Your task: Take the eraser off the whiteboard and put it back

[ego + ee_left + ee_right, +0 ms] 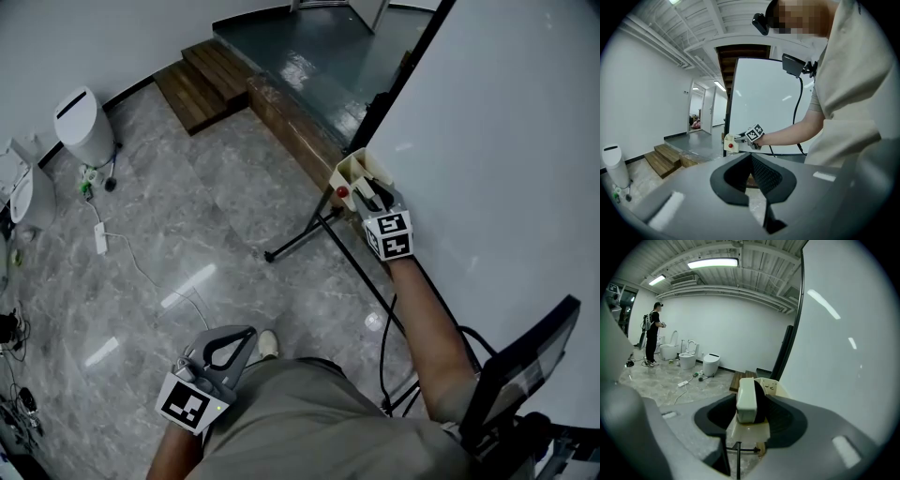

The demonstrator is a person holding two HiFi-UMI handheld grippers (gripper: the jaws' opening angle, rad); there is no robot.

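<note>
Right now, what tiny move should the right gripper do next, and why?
Probably close the right gripper on the eraser: it stands between the open jaws, at the tray by the whiteboard, with a gap showing beside it.

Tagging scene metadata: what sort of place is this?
Probably a bare indoor test hall or showroom, not an office: a whiteboard on a stand, several toilets standing along the far wall, a grey stone-tile floor and wooden steps.
</note>
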